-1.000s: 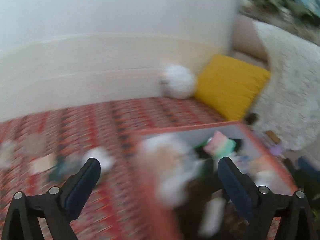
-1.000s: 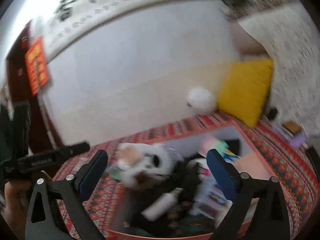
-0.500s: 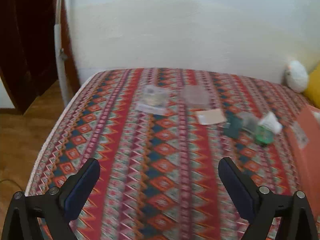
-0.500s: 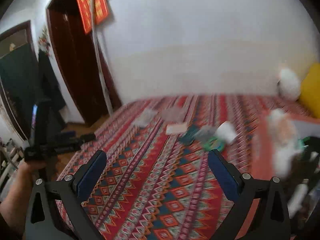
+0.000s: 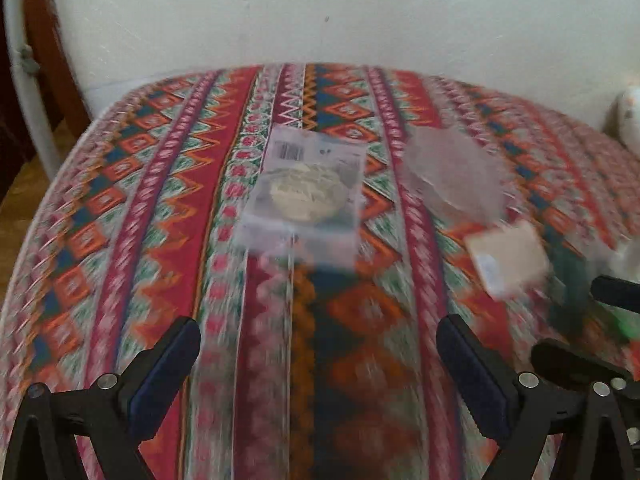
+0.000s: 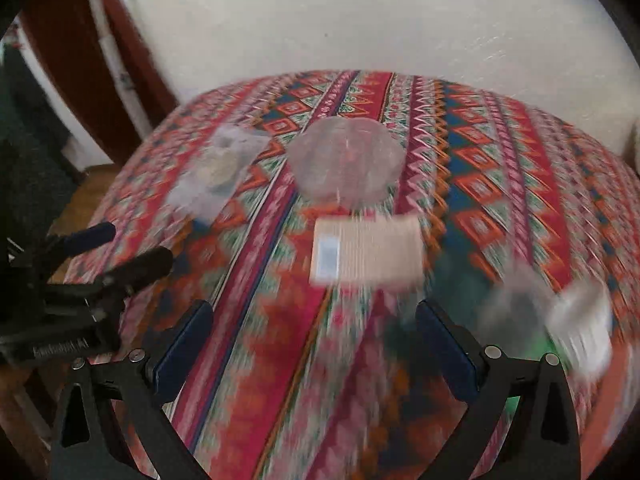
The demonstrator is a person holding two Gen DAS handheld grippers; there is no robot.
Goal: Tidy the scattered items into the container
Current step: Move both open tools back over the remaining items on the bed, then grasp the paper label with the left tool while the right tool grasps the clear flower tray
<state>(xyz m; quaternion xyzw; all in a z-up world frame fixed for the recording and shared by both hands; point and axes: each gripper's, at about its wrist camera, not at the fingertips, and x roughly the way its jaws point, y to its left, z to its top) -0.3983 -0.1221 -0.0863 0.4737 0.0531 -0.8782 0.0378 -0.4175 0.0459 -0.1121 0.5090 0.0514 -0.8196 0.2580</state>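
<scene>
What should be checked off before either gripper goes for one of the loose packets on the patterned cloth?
1. Left gripper open and empty: ok, fingers wide apart, nothing between them.
2. Right gripper open and empty: ok.
3. Target in front of the left gripper: ok, the clear packet with a barcode lies flat ahead of it.
4. Target in front of the right gripper: ok, the tan card lies just ahead, between the finger lines.
5. Image sharp enough to aim: not ok, both views are motion-blurred; the green items at right are unreadable.
6. Container within reach: cannot tell, it is not in either view.
</scene>
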